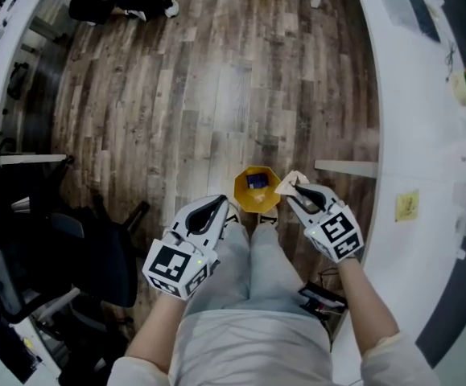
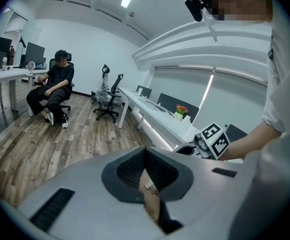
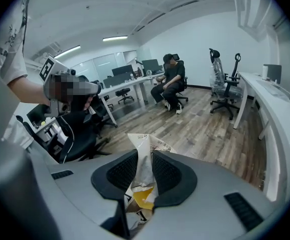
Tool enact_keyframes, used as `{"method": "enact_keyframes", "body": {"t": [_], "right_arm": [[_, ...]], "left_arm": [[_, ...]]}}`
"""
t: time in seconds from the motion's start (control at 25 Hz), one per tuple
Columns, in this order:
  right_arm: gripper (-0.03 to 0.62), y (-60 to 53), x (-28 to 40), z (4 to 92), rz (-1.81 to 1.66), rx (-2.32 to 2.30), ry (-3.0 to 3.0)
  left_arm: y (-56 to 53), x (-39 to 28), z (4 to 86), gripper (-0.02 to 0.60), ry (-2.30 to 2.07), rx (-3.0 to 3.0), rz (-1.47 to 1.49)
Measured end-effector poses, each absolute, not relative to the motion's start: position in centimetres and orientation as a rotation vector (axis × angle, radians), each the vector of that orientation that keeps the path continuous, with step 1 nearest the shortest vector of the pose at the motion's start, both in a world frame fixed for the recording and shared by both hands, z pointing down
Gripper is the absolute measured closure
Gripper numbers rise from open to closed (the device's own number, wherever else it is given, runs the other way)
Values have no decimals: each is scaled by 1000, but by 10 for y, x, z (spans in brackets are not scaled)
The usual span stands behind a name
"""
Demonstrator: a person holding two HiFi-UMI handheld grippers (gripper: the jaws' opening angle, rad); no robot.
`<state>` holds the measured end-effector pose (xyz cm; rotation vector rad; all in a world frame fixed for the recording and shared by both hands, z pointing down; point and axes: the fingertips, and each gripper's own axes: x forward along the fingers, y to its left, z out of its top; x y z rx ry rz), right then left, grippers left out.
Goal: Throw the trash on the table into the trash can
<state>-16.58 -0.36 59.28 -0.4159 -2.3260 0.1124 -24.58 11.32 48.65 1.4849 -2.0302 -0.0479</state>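
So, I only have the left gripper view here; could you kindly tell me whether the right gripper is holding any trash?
Observer: Yes. The right gripper has its fingers shut on a crumpled paper wrapper, white with a yellow patch.
Operator: Thank you. Where is the trash can?
Observer: In the head view, a yellow trash can stands on the wood floor, just ahead of the person's legs.
Operator: Is anything in it?
Observer: There is something dark blue inside; I cannot tell what it is.
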Motion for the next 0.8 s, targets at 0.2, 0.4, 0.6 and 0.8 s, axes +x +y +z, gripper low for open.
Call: {"method": "enact_keyframes", "body": {"t": [0.2,0.4,0.6,0.8], "right_arm": [[487,-2,-170,644,73,-451,-2291],[487,12,-163,716,75,-491,-2237],[484,30,-158,796,82,-543,-2180],[482,45,-156,871,104,-547,-2146]], "left_arm": [[112,-255,535,581,-2020,1460,-33],[113,-246,603,581,-1959,1433,47],[112,-240,668,581,-1934,1410,52],[116,-227,726,581,-1882,1403,28]]}}
